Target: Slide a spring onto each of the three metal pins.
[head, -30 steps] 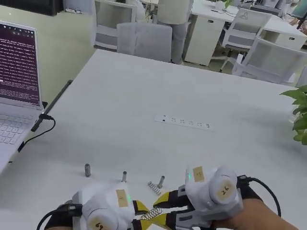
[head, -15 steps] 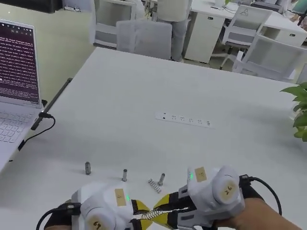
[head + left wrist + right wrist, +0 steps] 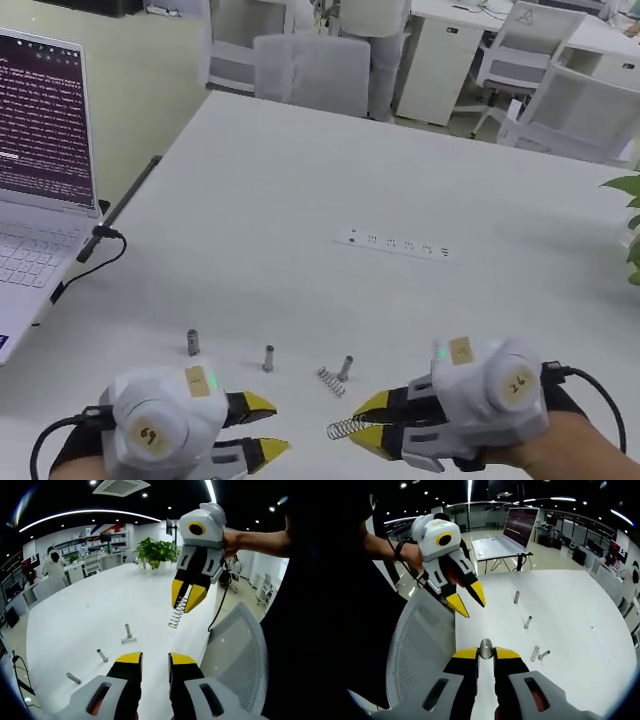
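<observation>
Pinching spring [image 3: 343,429], right gripper [image 3: 358,425] near table [image 3: 300,180] edge, left gripper [image 3: 281,426] apart

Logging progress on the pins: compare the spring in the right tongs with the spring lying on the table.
The held spring is clamped by one end in the right tongs; the loose spring has nothing gripping it. The held spring juts into the air from the tongs; the loose spring lies flat on the table beside a pin. Both are metal coils, neither on a pin.
</observation>
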Action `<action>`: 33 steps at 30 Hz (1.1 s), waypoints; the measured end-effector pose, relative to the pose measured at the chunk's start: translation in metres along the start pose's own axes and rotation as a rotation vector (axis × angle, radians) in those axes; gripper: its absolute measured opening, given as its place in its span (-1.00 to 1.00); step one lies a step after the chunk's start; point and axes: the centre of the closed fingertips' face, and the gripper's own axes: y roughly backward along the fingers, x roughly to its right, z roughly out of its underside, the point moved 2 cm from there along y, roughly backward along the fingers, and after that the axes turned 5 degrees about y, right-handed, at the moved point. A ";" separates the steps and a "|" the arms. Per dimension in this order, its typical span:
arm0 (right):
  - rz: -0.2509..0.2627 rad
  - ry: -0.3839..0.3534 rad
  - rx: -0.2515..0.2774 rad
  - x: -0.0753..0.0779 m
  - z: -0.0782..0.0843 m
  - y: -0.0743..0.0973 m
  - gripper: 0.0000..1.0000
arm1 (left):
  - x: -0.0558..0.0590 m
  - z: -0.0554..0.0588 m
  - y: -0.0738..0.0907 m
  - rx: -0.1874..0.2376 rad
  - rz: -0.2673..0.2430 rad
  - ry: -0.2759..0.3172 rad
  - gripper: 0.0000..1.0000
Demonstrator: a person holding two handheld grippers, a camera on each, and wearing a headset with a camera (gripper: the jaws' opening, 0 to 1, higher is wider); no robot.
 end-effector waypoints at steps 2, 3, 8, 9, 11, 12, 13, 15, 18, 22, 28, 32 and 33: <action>0.006 -0.007 -0.003 0.003 0.002 0.001 -0.83 | -0.006 0.002 0.004 0.005 -0.021 0.024 -0.70; 0.009 -0.009 -0.005 0.005 0.004 0.001 -0.83 | -0.008 0.003 0.006 0.010 -0.030 0.032 -0.70; 0.026 -0.013 -0.005 0.013 0.005 0.003 -0.83 | -0.017 0.008 0.013 0.014 -0.072 0.061 -0.65; 0.028 -0.015 -0.003 0.015 0.006 0.003 -0.83 | -0.018 0.009 0.014 0.014 -0.076 0.063 -0.64; 0.035 -0.017 -0.006 0.020 0.007 0.003 -0.83 | -0.021 0.012 0.016 0.010 -0.094 0.066 -0.63; 0.037 -0.017 -0.008 0.021 0.007 0.002 -0.83 | -0.023 0.013 0.017 0.011 -0.099 0.072 -0.61; 0.038 -0.017 -0.012 0.024 0.008 0.002 -0.83 | -0.025 0.014 0.019 0.014 -0.109 0.084 -0.60; 0.038 -0.018 -0.018 0.026 0.010 0.000 -0.83 | -0.028 0.016 0.021 0.018 -0.125 0.097 -0.57; 0.041 -0.017 -0.034 0.031 0.014 -0.002 -0.83 | -0.031 0.019 0.024 0.023 -0.149 0.120 -0.51; 0.045 -0.018 -0.033 0.037 0.014 -0.004 -0.83 | -0.037 0.023 0.030 0.039 -0.188 0.160 -0.46; 0.055 -0.013 -0.055 0.049 0.016 -0.008 -0.83 | -0.047 0.029 0.038 0.061 -0.241 0.214 -0.39; 0.062 -0.008 -0.075 0.056 0.017 -0.011 -0.83 | -0.053 0.035 0.043 0.066 -0.267 0.238 -0.33; 0.061 -0.006 -0.076 0.056 0.016 -0.012 -0.83 | -0.055 0.038 0.044 0.067 -0.275 0.247 -0.31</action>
